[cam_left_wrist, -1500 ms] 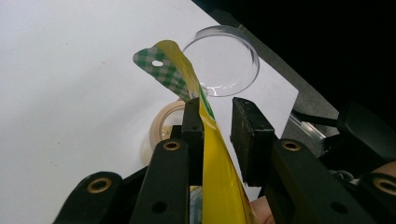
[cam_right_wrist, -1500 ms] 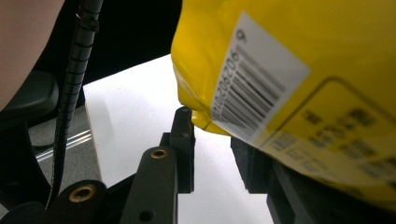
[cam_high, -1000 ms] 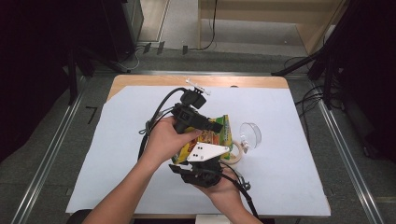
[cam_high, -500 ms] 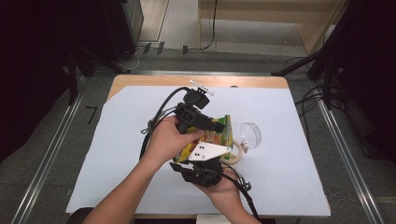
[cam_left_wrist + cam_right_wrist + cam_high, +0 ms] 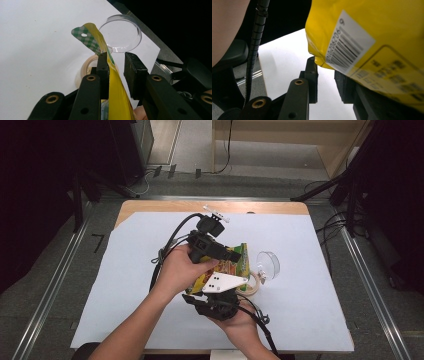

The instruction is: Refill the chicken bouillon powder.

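The yellow snack bag is being held above the white table cover, between both grippers. The left gripper is standing with its jaws parted, the bag's green-checked top edge lying against one pad only. Whether the right gripper is clamping the bag's bottom corner cannot be told. A tape roll and a clear round lid are lying just beside the bag.
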`<state>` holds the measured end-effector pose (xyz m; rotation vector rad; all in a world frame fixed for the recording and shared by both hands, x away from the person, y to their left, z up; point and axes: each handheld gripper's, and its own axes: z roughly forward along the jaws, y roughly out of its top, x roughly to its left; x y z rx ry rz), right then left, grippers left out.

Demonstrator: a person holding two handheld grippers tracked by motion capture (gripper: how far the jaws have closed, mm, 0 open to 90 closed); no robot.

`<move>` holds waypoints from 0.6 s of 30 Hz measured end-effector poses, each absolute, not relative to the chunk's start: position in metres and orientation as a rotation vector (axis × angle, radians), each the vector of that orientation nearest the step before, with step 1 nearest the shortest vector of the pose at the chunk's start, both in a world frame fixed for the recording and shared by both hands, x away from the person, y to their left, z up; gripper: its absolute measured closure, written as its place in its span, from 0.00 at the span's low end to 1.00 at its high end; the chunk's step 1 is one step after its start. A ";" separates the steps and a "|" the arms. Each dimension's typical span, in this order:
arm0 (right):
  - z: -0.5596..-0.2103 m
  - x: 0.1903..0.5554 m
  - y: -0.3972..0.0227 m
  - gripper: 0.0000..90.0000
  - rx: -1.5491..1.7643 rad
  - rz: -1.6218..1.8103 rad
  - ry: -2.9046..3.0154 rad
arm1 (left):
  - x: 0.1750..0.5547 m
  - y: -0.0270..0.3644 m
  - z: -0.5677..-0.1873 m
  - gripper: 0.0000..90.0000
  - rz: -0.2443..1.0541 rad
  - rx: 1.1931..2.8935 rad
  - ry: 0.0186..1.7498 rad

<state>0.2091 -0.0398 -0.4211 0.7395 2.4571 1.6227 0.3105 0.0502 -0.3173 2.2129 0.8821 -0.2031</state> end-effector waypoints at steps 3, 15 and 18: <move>-0.421 0.209 -0.040 0.83 0.736 1.620 2.453 | 0.311 0.050 -0.317 0.83 -0.204 2.214 0.882; -0.422 0.209 -0.040 0.83 0.738 1.616 2.450 | 0.310 0.050 -0.317 0.83 -0.204 2.211 0.878; -0.421 0.209 -0.040 0.83 0.737 1.616 2.452 | 0.310 0.050 -0.317 0.83 -0.198 2.213 0.878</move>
